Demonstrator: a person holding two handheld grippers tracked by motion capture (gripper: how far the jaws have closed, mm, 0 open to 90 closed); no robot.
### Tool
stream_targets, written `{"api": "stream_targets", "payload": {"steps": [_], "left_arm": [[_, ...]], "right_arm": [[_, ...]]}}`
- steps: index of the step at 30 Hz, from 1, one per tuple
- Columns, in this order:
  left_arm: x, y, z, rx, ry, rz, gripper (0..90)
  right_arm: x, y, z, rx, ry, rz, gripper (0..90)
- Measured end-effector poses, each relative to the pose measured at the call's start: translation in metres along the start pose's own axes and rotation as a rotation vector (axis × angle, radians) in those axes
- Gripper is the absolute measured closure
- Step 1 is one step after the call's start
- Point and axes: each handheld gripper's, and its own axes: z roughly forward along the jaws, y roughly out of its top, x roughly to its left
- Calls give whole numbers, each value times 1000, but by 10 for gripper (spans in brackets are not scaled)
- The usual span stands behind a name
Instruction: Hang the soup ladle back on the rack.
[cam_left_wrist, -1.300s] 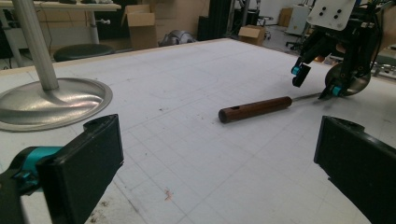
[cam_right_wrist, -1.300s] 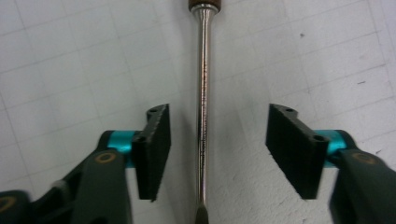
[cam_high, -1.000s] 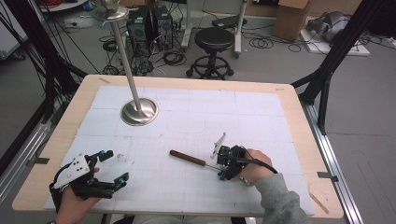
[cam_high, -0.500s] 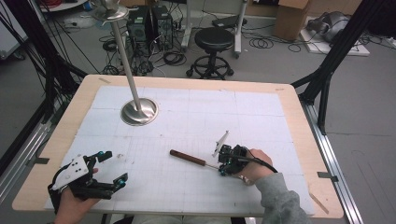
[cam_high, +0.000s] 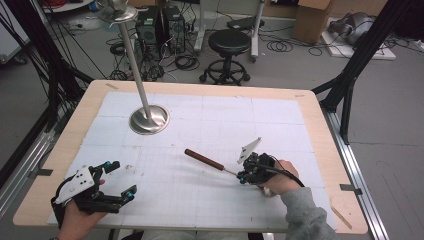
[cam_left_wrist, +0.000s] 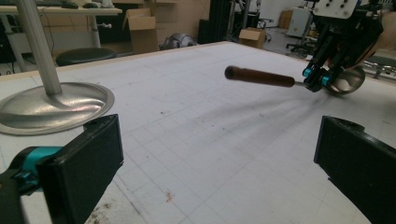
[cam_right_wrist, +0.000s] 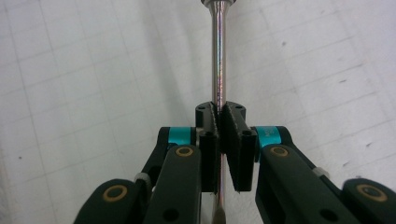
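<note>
No writing was legible. The right claw (cam_right_wrist: 219, 123) pinched a ladle's (cam_high: 206, 160) metal shaft above the gridded white bench (cam_high: 280, 125); the left claw (cam_high: 116, 179) stood spread.

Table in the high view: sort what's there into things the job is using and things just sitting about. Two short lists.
In use:
- ladle, its metal shaft clamped in the right gripper, wooden handle off the table in the left gripper view
- right gripper, jaws just closed on the shaft

Sitting about:
- metal stand, far left
- left gripper, open, holding nothing
</note>
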Motion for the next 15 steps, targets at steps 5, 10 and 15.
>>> {"api": "stream_targets", "payload": {"steps": [5,10,15], "left_arm": [[1,0,0,1,-2,0,18],[0,0,0,-1,-2,-1,18],[0,1,-1,-4,-5,-2,18]], "right_arm": [[0,-2,-11,-86,-13,-16,845],[-1,-3,-19,-141,-27,-16,846],[-1,-3,-24,-196,-34,-25,845]]}}
